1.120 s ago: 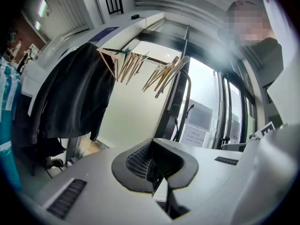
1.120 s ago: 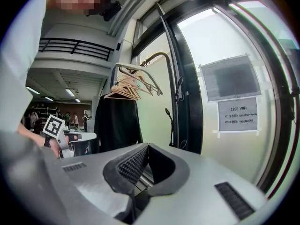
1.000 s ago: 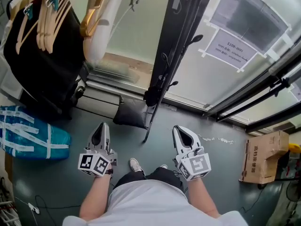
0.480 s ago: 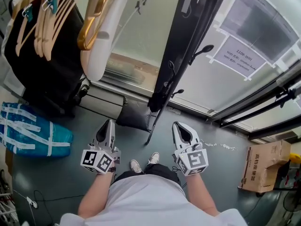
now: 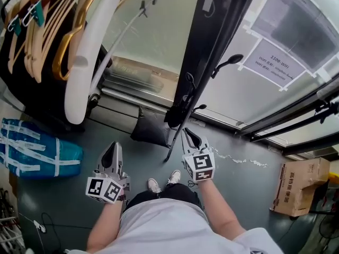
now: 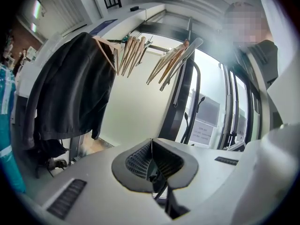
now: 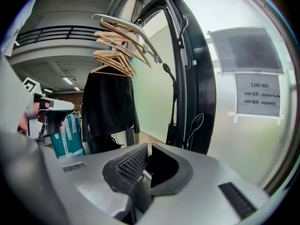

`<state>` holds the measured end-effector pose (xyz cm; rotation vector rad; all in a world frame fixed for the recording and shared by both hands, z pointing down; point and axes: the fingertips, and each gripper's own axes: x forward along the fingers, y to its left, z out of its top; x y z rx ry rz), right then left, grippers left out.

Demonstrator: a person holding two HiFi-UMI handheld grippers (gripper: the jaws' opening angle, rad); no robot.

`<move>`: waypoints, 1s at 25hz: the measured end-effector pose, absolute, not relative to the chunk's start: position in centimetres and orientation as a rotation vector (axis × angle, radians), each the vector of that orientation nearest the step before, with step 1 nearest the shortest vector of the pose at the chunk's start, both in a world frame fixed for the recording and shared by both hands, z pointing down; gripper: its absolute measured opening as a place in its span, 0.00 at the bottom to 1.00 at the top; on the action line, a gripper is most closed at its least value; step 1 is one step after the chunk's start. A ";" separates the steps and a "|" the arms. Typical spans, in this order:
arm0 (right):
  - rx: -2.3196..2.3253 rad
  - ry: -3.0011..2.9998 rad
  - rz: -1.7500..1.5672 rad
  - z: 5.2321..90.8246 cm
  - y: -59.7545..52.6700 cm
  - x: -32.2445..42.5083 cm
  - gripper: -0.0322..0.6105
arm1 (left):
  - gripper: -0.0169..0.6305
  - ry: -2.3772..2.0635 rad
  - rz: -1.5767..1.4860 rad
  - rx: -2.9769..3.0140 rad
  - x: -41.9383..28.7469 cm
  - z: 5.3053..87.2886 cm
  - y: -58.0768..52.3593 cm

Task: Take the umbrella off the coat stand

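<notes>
Umbrella (image 5: 174, 111), seemingly the dark furled bundle hanging low on the coat stand (image 5: 192, 86) near its foot, probably handles light, with floppy cloth round a stiff shaft, so take it by shaft or handle; left gripper (image 5: 112, 150) and right gripper (image 5: 187, 136) are both closed and empty.

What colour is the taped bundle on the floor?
The bundle is blue with white tape; head view.

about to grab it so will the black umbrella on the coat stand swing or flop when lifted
Likely to swing: the umbrella is long and slim, close against the coat stand. Its folded cloth looks soft, so a pinch there may squash rather than hold. It could also snag on the hooks.
</notes>
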<state>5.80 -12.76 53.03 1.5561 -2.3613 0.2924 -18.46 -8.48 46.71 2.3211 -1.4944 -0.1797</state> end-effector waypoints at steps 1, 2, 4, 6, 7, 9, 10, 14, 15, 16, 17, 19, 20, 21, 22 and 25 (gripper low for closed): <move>1.570 -2.359 0.308 53.6 -13.4 5.8 0.08 | 0.06 -1.496 -0.177 2.317 -18.6 46.8 -8.6; 1.582 -2.355 0.325 54.2 -14.0 5.7 0.08 | 0.06 -1.497 -0.176 2.312 -18.7 47.0 -8.7; 1.607 -2.338 0.363 55.7 -15.2 5.8 0.08 | 0.06 -1.496 -0.173 2.313 -18.8 47.1 -9.1; 1.641 -2.312 0.414 57.2 -16.2 6.1 0.08 | 0.06 -1.492 -0.169 2.328 -18.7 47.1 -9.8; 1.654 -2.301 0.450 58.0 -16.7 6.2 0.11 | 0.06 -1.489 -0.168 2.336 -18.6 47.0 -10.1; 1.670 -2.277 0.527 59.6 -17.5 6.4 0.23 | 0.06 -1.482 -0.173 2.344 -18.3 46.9 -10.7; 1.676 -2.264 0.562 60.4 -17.9 6.5 0.24 | 0.06 -1.477 -0.178 2.344 -18.1 46.9 -10.9; 1.676 -2.207 0.668 64.1 -19.2 6.4 0.28 | 0.06 -1.444 -0.169 2.324 -17.3 48.2 -10.5; 1.672 -2.199 0.681 64.8 -19.4 6.2 0.29 | 0.06 -1.440 -0.159 2.314 -17.3 48.8 -10.4; 1.667 -2.192 0.688 65.5 -19.7 6.0 0.32 | 0.06 -1.439 -0.147 2.304 -17.3 49.3 -10.2; 1.664 -2.185 0.692 66.2 -20.0 5.8 0.33 | 0.06 -1.441 -0.137 2.293 -17.4 49.8 -10.1; 1.672 -2.171 0.710 67.2 -20.4 5.5 0.35 | 0.06 -1.446 -0.121 2.280 -17.6 50.5 -9.9; 1.687 -2.163 0.719 67.5 -20.7 5.4 0.35 | 0.06 -1.449 -0.113 2.278 -17.8 50.7 -9.8; 1.706 -2.153 0.725 67.7 -21.0 5.4 0.36 | 0.06 -1.451 -0.105 2.276 -17.9 50.8 -9.7; 1.725 -2.142 0.730 67.8 -21.3 5.4 0.36 | 0.06 -1.453 -0.098 2.274 -18.1 51.0 -9.7; 1.759 -2.114 0.749 68.2 -22.2 4.8 0.35 | 0.06 -1.460 -0.079 2.264 -18.6 51.2 -9.6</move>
